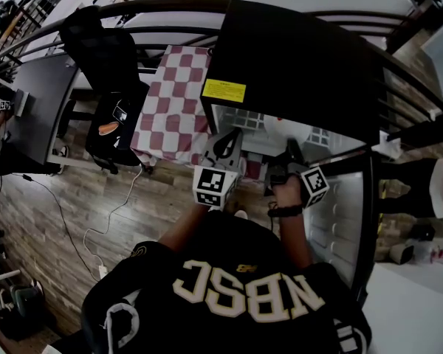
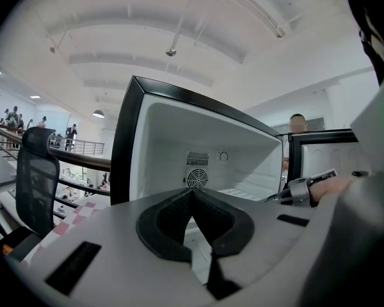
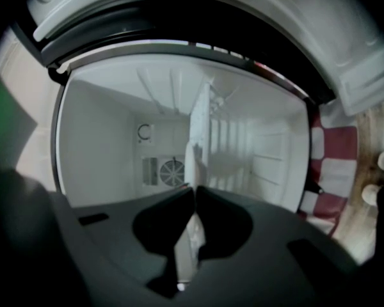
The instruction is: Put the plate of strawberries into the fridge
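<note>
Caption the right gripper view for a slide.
Right claw grips the white plate edge-on inside the open fridge.

Hidden behind right tongs (image 1: 291, 150) and hand (image 1: 286, 194) in head view: near rim of plate (image 1: 314, 133). What lies on plate: too small to tell there; blurred and seen edge-on in right gripper view. Print on yellow label (image 1: 224, 91): too small to read. Lower fridge (image 1: 295, 50) interior: covered by shoulders of person (image 1: 244, 286).

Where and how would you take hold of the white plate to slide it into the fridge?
Probably its near rim, from the open front of the fridge: the plate lies flat, so the thin rim fits between jaws, as the right gripper grips it.
</note>
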`<state>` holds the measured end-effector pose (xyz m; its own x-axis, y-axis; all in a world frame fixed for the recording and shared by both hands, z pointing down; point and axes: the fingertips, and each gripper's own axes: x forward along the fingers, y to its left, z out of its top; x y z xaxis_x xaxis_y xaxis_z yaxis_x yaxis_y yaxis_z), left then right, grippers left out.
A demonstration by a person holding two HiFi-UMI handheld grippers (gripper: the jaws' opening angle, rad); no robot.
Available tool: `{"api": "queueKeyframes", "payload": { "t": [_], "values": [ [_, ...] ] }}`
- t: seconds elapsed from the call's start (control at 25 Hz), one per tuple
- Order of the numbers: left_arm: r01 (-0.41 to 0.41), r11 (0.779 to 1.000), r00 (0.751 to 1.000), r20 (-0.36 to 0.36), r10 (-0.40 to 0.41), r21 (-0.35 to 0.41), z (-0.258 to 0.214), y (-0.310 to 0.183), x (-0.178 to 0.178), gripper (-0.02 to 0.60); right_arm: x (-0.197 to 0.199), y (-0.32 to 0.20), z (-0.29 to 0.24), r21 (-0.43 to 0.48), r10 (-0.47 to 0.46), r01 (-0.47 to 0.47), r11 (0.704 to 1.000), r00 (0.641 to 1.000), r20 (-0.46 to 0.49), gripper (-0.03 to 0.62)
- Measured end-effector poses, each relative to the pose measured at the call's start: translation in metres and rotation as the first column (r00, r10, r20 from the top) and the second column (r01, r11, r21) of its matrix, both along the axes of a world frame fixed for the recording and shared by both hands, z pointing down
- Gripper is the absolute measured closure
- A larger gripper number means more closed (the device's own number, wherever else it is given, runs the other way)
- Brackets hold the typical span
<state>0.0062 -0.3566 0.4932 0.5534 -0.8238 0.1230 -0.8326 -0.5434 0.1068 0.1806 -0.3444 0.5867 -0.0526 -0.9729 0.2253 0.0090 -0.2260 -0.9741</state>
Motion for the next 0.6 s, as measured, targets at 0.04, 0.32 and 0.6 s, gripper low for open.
{"api": "queueKeyframes", "payload": {
  "t": [0.04, 0.32, 0.6],
  "values": [
    [-0.001, 1.000, 1.000, 0.000, 0.001, -0.001, 0.0007, 0.0000, 0.0005, 0.566, -0.0004, -0.0013, 0.0003, 0.001, -0.003, 0.003, 1.000, 1.000, -0.002, 0.563],
    [-0.015, 1.000, 1.000, 0.002, 0.015, -0.006, 0.0039, 0.0002, 0.0026, 0.566, -0.0014, -0.0092, 0.0028, -0.015, 0.011, -0.011, 1.000, 1.000, 0.004, 0.563],
    [-0.014, 1.000, 1.000, 0.001, 0.014, -0.009, 0.0041, -0.0024, 0.0000, 0.566, -0.0017, -0.0102, -0.0024, 0.000, 0.010, -0.010, 1.000, 0.999, -0.043, 0.560]
  ]
}}
